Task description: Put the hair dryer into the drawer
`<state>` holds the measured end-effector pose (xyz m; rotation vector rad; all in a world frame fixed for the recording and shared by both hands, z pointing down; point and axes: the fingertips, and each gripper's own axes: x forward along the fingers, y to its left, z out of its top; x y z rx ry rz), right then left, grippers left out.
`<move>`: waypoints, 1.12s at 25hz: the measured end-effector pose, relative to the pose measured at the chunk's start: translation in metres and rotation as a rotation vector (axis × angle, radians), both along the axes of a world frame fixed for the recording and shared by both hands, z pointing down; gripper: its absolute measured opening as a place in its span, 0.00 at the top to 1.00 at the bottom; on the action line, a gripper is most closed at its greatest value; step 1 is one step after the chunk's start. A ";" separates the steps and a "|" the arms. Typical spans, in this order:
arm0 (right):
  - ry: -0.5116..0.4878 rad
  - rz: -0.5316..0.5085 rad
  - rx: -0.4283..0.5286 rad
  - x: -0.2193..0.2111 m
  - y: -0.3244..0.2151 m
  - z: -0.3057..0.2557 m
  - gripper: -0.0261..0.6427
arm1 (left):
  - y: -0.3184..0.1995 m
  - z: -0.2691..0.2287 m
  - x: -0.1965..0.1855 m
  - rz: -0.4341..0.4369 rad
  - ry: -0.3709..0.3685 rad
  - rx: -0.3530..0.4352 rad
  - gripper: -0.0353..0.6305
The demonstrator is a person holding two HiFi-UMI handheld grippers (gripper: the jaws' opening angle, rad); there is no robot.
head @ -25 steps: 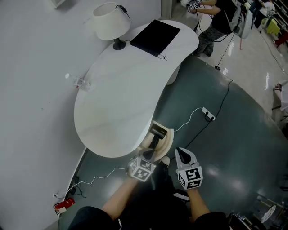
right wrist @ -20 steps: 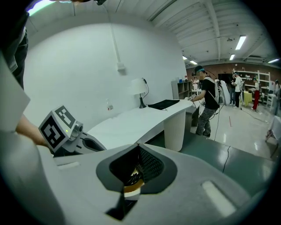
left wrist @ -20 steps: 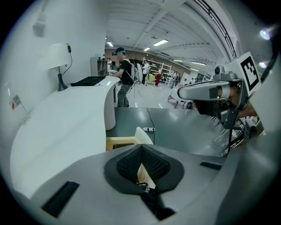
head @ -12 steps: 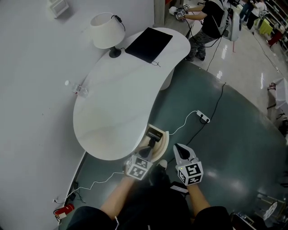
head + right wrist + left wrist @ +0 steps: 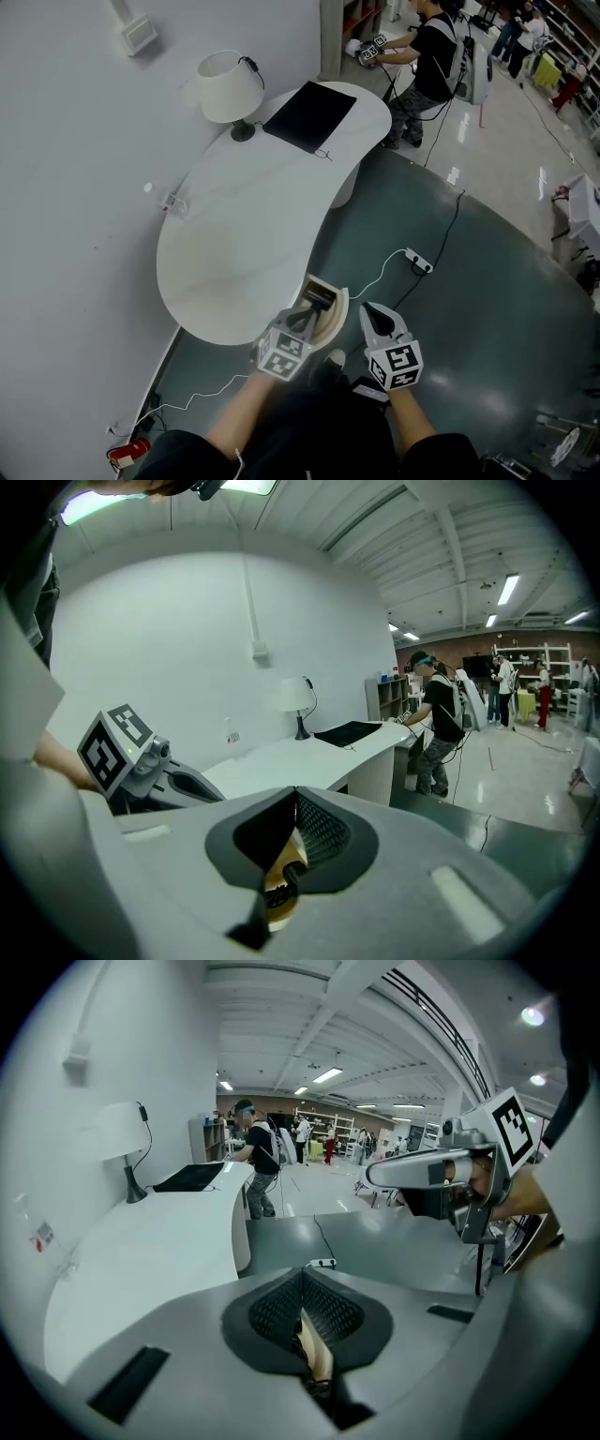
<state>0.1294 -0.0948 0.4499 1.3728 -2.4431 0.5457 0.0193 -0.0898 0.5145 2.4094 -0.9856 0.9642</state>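
Note:
The black hair dryer [image 5: 319, 299] lies inside the open, light wooden drawer [image 5: 339, 315] at the near end of the white curved table [image 5: 244, 234]. My left gripper [image 5: 307, 321] hovers just over the drawer's near side, its jaws together and empty. Beside it to the right, my right gripper [image 5: 374, 315] is also shut with nothing in it, over the dark floor. In the left gripper view the closed jaws [image 5: 305, 1277] fill the bottom, a sliver of wood showing behind them. The right gripper view shows the same past its closed jaws [image 5: 294, 797].
A white lamp [image 5: 230, 86], a black flat pad [image 5: 309, 114] and a small clear bottle [image 5: 173, 202] rest on the table. A power strip [image 5: 419, 261] and white cable lie on the floor. A person [image 5: 427, 56] stands beyond the table's far end.
Both grippers have lifted a little, still shut. The hair dryer stays in the open drawer. The head view has swung, showing more of the room beyond the table.

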 end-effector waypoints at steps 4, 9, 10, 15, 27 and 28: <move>0.004 -0.001 0.025 0.001 0.000 -0.015 0.95 | -0.005 -0.020 -0.002 0.002 0.022 0.036 0.93; 0.012 -0.001 0.048 0.003 0.001 -0.023 0.95 | -0.008 -0.039 0.000 0.013 0.046 0.075 0.93; 0.013 -0.001 0.048 0.003 0.001 -0.024 0.95 | -0.010 -0.042 0.000 0.013 0.049 0.081 0.93; 0.013 0.002 0.059 0.001 -0.004 -0.029 0.95 | -0.020 -0.049 -0.005 0.018 0.063 0.106 0.93; 0.025 0.005 0.063 0.001 -0.006 -0.030 0.96 | -0.022 -0.050 -0.005 0.029 0.069 0.124 0.93; 0.024 0.003 0.063 0.001 -0.006 -0.031 0.96 | -0.022 -0.050 -0.005 0.030 0.066 0.121 0.93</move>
